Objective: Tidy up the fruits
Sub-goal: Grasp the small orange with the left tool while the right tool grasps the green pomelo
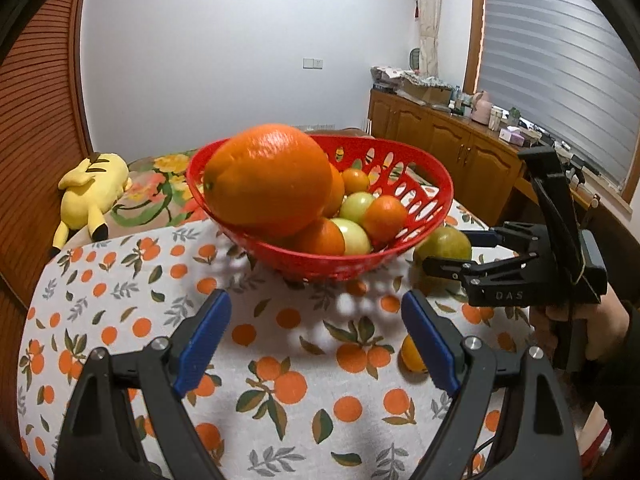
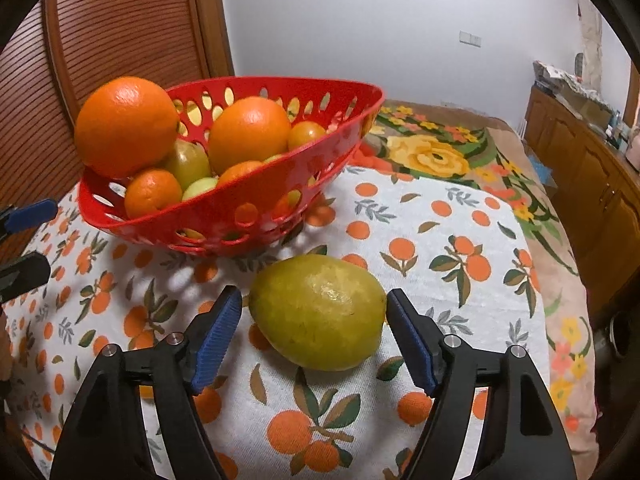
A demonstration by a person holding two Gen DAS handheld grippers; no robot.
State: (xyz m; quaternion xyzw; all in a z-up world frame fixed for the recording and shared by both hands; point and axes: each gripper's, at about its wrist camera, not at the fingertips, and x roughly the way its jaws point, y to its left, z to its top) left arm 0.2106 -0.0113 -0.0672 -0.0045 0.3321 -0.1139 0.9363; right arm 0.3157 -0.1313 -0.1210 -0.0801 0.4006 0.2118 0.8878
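Observation:
A red perforated basket (image 1: 420,216) (image 2: 256,216) stands on the table with several oranges and green fruits in it. A big orange (image 1: 268,180) (image 2: 126,126) sits on its rim. A yellow-green mango-like fruit (image 2: 320,312) (image 1: 444,244) lies on the cloth between the open fingers of my right gripper (image 2: 314,320) (image 1: 460,250), which are not closed on it. My left gripper (image 1: 316,320) is open and empty in front of the basket. A small orange fruit (image 1: 412,354) lies by its right finger.
The table has a white cloth with an orange print (image 1: 280,360). Behind it is a bed with a floral cover (image 2: 440,152) and a yellow plush toy (image 1: 92,188). A wooden cabinet (image 1: 448,144) runs along the right wall.

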